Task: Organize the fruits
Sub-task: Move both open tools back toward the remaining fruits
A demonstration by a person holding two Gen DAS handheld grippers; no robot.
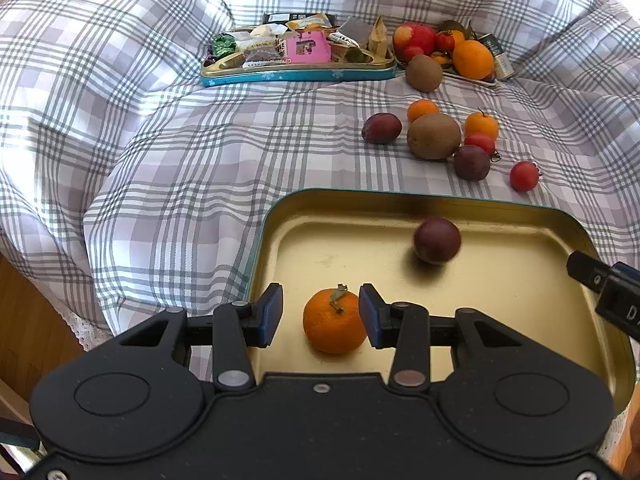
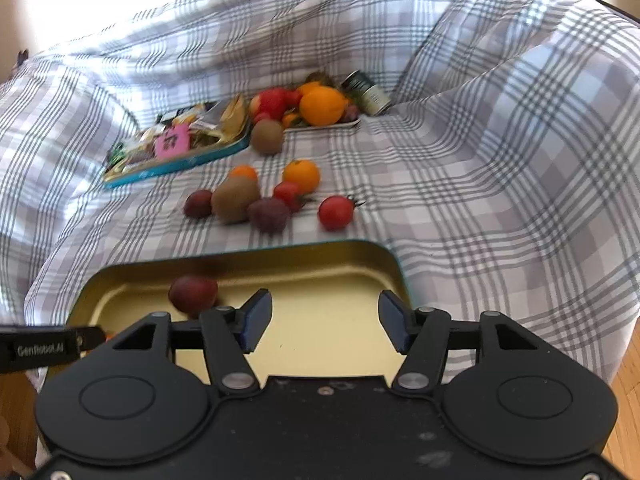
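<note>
A gold tin tray (image 1: pixel 400 196) with a teal outer wall lies on the checked cloth close in front of me. A mandarin (image 1: pixel 334 320) with a leafy stem rests on the tray's floor between the blue pads of my left gripper (image 1: pixel 320 300). A gap shows on its left side, so that gripper is open. A dark purple fruit (image 1: pixel 437 240), blurred, sits farther in the tray (image 2: pixel 280 250), where it shows left of my right gripper (image 2: pixel 325 300) as the same purple fruit (image 2: pixel 194 294). The right gripper is open over the tray floor with nothing between its pads.
Loose fruit lies on the cloth beyond the tray: a kiwi (image 1: pixel 434 136), mandarins, cherry tomatoes (image 2: pixel 336 212), purple fruits. Farther back stand a teal snack tin (image 1: pixel 300 75) and a white dish with a big orange (image 1: pixel 472 59) and a can (image 2: pixel 370 94). The cloth rises in folds around.
</note>
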